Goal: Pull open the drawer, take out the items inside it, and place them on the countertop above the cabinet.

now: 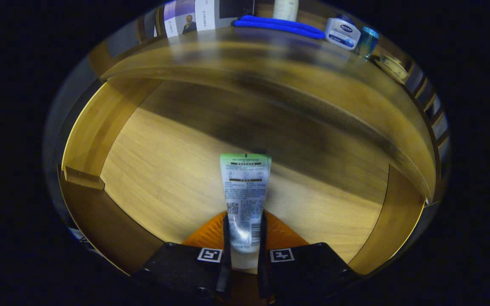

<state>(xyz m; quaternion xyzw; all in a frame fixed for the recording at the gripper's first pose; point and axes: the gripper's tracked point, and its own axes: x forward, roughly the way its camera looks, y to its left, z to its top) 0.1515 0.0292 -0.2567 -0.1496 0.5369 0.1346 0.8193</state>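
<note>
A white tube (245, 199) with a green crimped end and printed text sticks forward from between my fingers. My gripper (244, 238) is shut on the tube, one finger pressing each side of its lower body. Below and ahead lies the open wooden drawer (164, 170), its bare light floor under the tube and its side walls to the left and right. Beyond the drawer runs the wooden countertop (270, 63) of the cabinet, blurred by motion.
At the back of the countertop lie a folded blue cloth (279, 24), a white jar with a blue label (342, 33), a teal cup (367, 41) and a white bottle (285, 9). Printed cards (189, 17) stand at the back left.
</note>
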